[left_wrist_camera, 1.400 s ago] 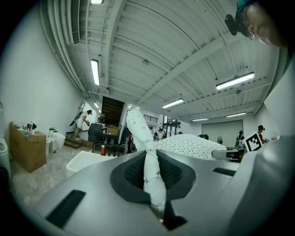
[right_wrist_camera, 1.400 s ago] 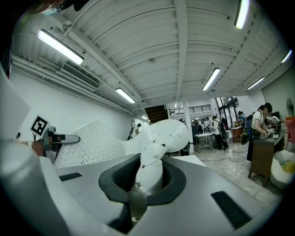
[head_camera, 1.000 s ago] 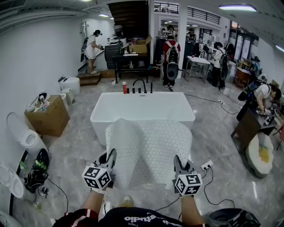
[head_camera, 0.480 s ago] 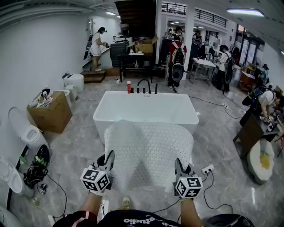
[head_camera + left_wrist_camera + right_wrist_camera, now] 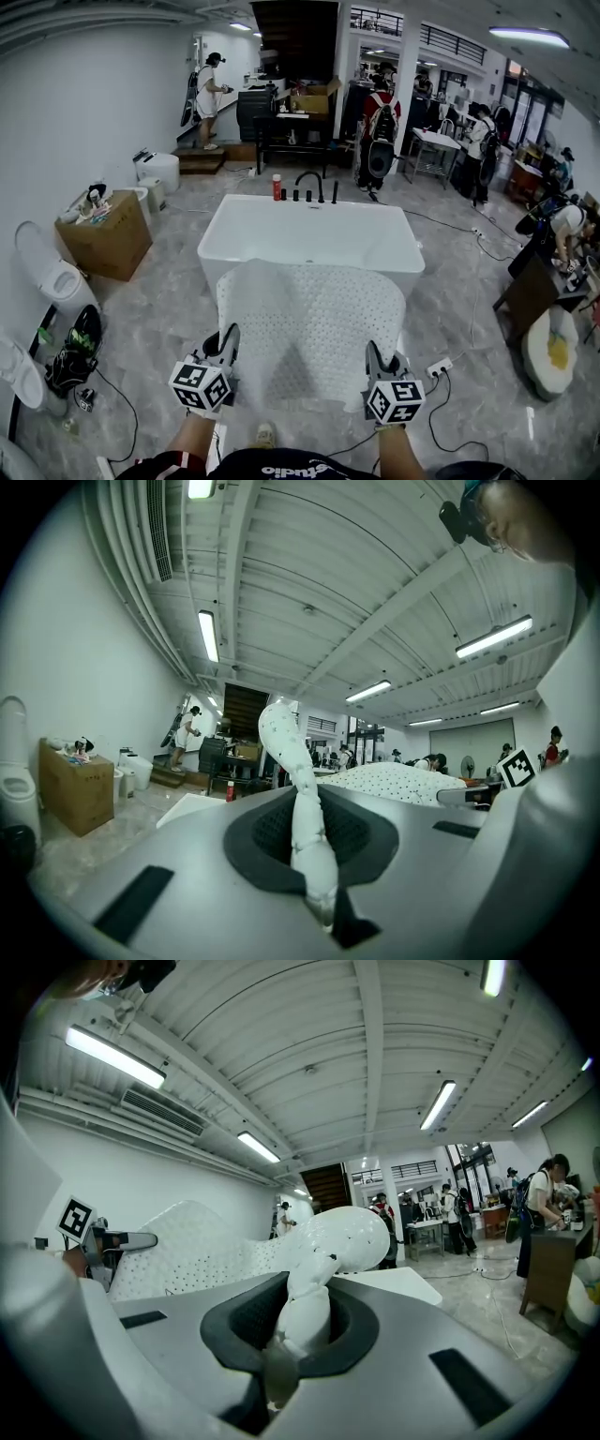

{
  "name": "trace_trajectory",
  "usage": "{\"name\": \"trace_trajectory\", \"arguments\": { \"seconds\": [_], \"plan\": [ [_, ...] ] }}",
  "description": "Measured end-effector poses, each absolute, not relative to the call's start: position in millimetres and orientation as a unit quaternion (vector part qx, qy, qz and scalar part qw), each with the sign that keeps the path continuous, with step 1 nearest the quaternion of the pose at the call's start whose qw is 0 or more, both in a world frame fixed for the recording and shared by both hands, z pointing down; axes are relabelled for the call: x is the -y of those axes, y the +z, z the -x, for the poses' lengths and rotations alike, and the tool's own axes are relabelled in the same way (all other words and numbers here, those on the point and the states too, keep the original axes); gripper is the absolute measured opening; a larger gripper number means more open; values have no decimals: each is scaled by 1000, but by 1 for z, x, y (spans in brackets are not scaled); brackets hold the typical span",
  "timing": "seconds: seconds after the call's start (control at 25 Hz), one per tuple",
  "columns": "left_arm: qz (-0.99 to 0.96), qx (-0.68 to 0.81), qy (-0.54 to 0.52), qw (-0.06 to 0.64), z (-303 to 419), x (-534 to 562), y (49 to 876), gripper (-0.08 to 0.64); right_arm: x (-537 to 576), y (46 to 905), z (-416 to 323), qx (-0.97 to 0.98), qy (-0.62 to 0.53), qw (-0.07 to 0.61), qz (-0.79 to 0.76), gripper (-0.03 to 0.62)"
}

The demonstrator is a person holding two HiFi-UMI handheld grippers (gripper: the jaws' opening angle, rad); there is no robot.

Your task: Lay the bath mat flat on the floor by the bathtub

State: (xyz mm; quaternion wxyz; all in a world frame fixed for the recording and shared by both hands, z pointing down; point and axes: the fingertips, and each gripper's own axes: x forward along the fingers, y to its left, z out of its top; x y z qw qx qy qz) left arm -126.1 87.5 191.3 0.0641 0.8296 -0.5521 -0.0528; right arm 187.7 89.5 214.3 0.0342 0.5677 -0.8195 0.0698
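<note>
A white bath mat (image 5: pixel 309 323) dotted with small holes hangs spread between my two grippers, held up in front of the white bathtub (image 5: pixel 305 234). My left gripper (image 5: pixel 225 352) is shut on the mat's near left corner, and the pinched mat edge (image 5: pixel 295 789) rises between the jaws. My right gripper (image 5: pixel 373 361) is shut on the near right corner, where the mat (image 5: pixel 319 1251) bulges out of the jaws. The mat sags in the middle and its far edge overlaps the tub's front wall in the head view.
A toilet (image 5: pixel 56 277) and a cardboard box (image 5: pixel 105 234) stand at the left. A power strip with cables (image 5: pixel 438 367) lies on the marble floor right of the mat. A table (image 5: pixel 530 281) and a round cushion (image 5: pixel 553 342) are at right. Several people stand beyond the tub.
The view has shifted slightly; the tub and mat sit a little lower and more centred. Both grippers keep their hold on the mat, which stays spread between them.
</note>
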Motion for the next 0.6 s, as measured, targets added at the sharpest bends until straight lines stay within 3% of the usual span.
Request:
{"name": "trace_trajectory", "arguments": {
  "seconds": [0.6],
  "plan": [
    [-818, 569, -58, 66, 184, -26, 197, 28, -16, 221, -126, 833, 75, 47, -546, 44]
  ]
}}
